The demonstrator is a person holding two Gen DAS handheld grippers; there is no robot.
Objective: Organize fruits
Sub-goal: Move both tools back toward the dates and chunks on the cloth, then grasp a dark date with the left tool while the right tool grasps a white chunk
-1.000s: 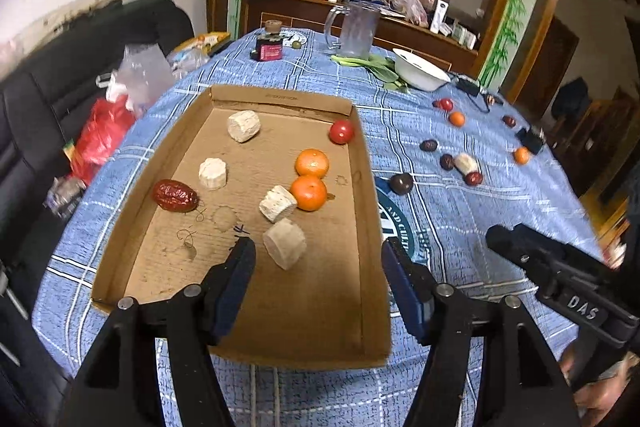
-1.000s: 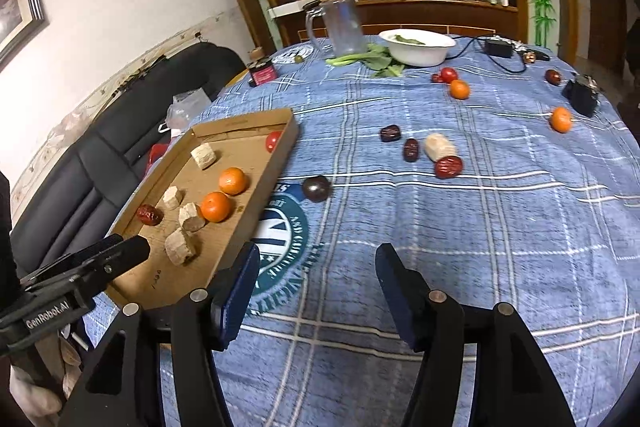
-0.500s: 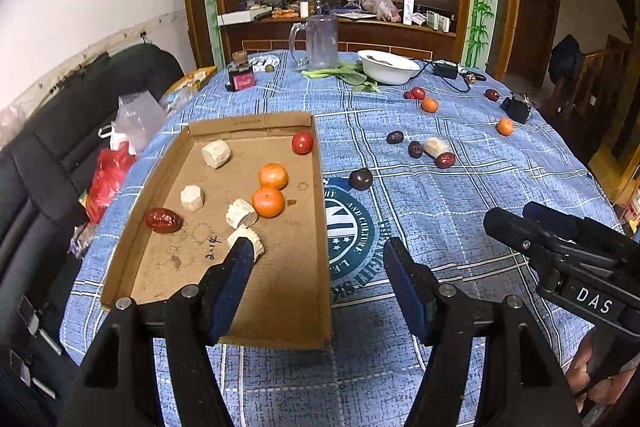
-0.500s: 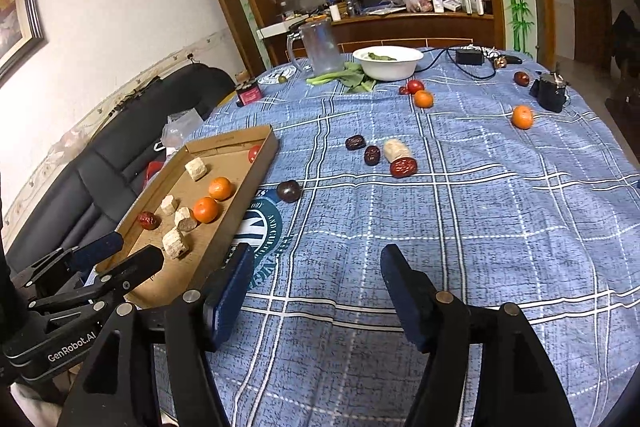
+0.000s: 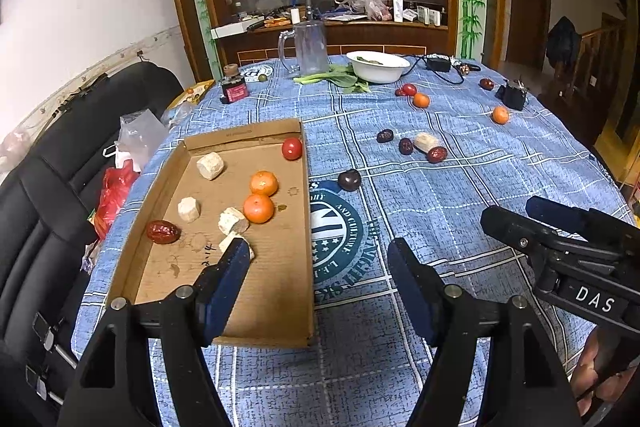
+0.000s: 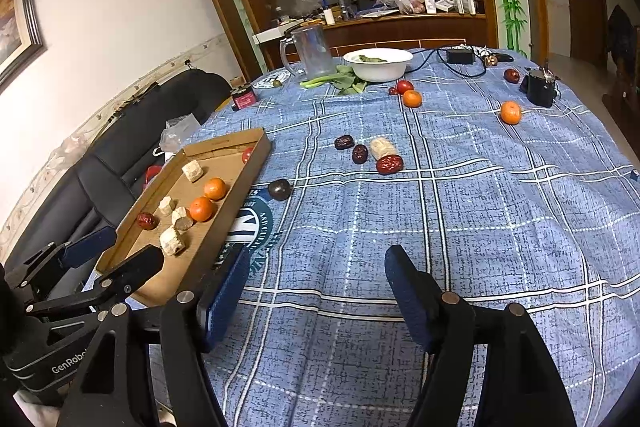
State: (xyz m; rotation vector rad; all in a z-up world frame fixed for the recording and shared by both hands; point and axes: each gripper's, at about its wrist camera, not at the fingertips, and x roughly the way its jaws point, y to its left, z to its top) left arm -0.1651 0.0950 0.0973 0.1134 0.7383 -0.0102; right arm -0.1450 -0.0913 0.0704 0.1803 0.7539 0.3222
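A cardboard tray [image 5: 280, 299] [image 6: 212, 239] lies on the blue cloth at the left. It holds two oranges [image 5: 259, 207], a cherry tomato [image 5: 291, 148], a red date [image 5: 162, 231] and several pale chunks [image 5: 210, 165]. On the cloth lie a dark plum [image 5: 349, 179] [image 6: 279, 189], dates beside a pale chunk [image 5: 426, 142] [image 6: 382, 148], and oranges [image 6: 511, 112] farther back. My left gripper [image 5: 318, 259] is open and empty above the tray's near right edge. My right gripper [image 6: 316, 269] is open and empty above bare cloth.
A white bowl [image 5: 378, 66], greens, a glass mug [image 5: 310, 47], a small jar [image 5: 234, 89] and a black device [image 6: 540, 89] stand at the table's back. A black sofa [image 5: 48, 163] with bags is left of the table. A wooden cabinet stands behind.
Both grippers have pulled back and risen from the table, so the tray and fruit look smaller and farther. Both stay open and empty. No fruit has moved.
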